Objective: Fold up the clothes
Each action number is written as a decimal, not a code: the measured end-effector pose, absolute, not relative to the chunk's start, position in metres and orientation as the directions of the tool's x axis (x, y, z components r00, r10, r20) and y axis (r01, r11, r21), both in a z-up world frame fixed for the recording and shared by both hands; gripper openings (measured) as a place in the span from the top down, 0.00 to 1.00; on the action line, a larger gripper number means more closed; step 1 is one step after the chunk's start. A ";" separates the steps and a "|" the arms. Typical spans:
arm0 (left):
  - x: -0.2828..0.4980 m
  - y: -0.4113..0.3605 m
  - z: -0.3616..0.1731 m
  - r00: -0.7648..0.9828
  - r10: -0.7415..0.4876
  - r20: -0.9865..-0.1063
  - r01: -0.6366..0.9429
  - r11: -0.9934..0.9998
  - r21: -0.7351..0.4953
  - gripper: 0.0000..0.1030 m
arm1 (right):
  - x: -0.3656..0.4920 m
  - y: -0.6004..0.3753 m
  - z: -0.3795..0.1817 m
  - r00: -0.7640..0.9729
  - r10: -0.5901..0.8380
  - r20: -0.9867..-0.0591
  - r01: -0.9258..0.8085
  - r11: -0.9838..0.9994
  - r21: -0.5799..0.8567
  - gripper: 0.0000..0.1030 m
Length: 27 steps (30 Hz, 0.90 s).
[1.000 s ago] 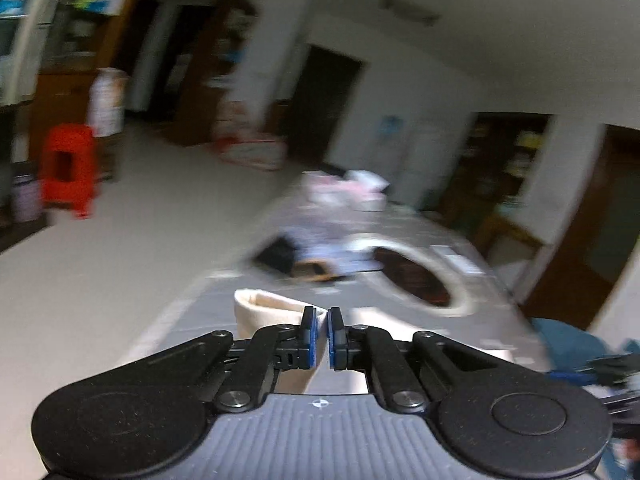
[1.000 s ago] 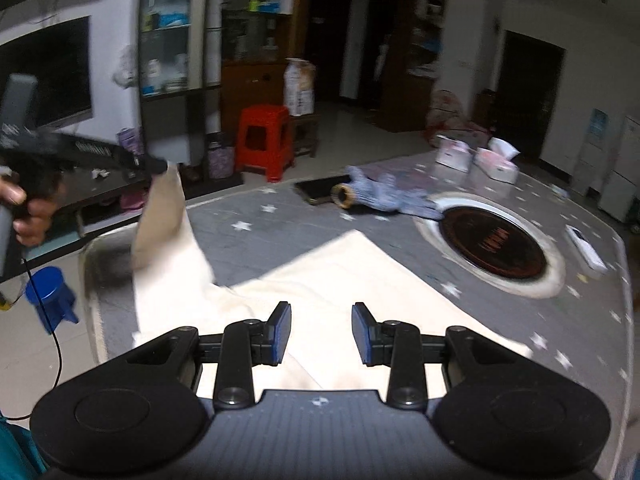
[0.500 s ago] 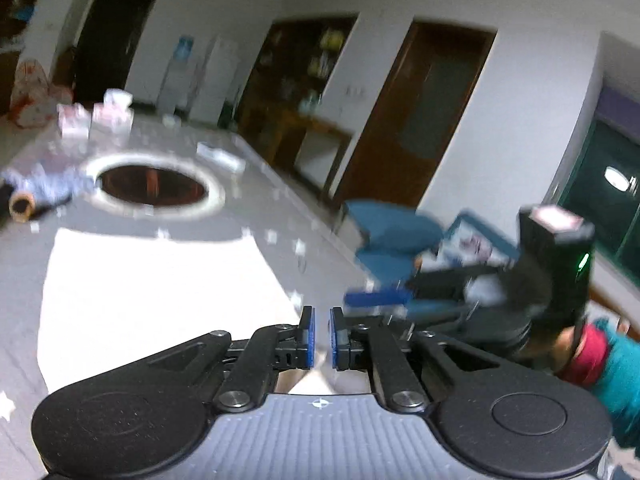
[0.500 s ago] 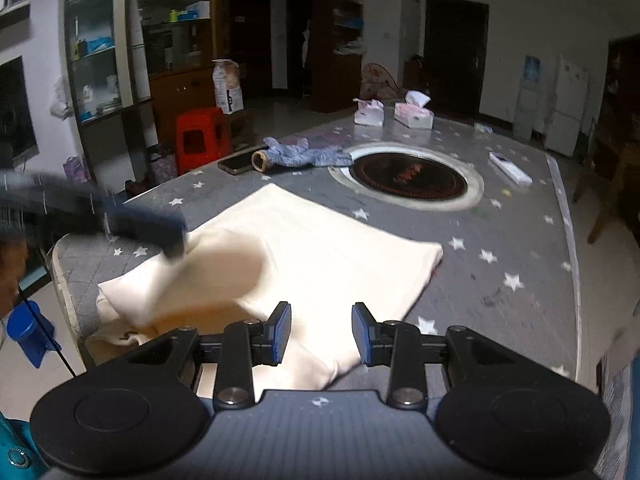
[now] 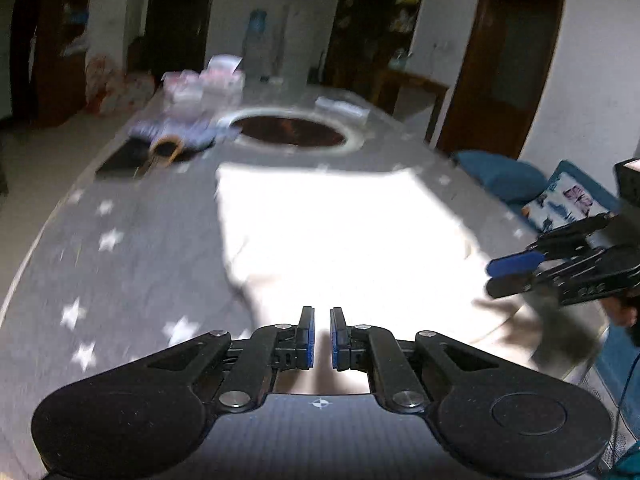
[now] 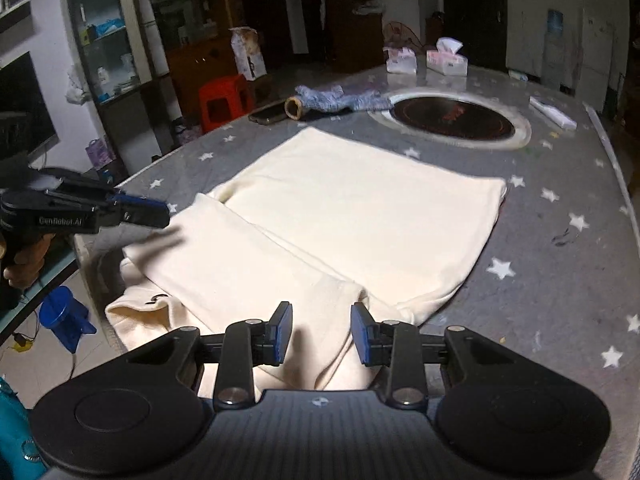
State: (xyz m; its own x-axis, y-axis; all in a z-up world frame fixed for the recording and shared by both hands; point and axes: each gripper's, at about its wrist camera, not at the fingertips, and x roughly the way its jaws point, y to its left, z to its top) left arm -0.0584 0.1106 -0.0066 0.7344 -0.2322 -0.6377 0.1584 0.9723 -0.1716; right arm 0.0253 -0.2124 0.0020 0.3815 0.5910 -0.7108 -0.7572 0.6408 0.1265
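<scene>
A cream garment (image 6: 344, 216) lies on the grey star-patterned table (image 6: 560, 264), with one side folded over onto the body. It shows overexposed white in the left wrist view (image 5: 340, 232). My left gripper (image 5: 322, 338) hovers over the garment's near edge with its jaws slightly apart and nothing between them; it also shows in the right wrist view (image 6: 140, 212), above the garment's left edge. My right gripper (image 6: 320, 332) is open and empty above the garment's near end, and shows at the right of the left wrist view (image 5: 508, 276).
A round dark hotplate (image 6: 452, 116) sits in the table's far middle. A bluish cloth (image 6: 340, 100) with a cardboard tube (image 6: 294, 108) and a dark phone (image 6: 268, 114) lie far left. Tissue packs (image 6: 446, 62) stand at the back. A red stool (image 6: 222, 98) is off the table's left.
The left gripper let go of the lifted garment side, which now lies folded over the body. The left gripper then swung back over the near edge, jaws slightly parted. The right gripper stayed open.
</scene>
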 end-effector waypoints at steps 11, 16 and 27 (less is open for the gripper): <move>-0.049 0.116 0.007 0.757 -0.215 -0.617 0.187 0.976 -0.111 0.88 | 0.017 -0.210 0.012 0.450 0.570 -0.688 -0.755 0.654 0.048 0.71; -0.030 0.098 0.000 0.735 -0.237 -0.636 0.249 0.966 -0.073 0.88 | 0.024 -0.194 0.005 0.442 0.586 -0.679 -0.771 0.635 0.046 0.73; -0.064 0.088 0.004 0.703 -0.292 -0.648 0.392 0.920 0.011 0.73 | 0.002 -0.202 0.010 0.435 0.572 -0.696 -0.815 0.579 -0.034 0.74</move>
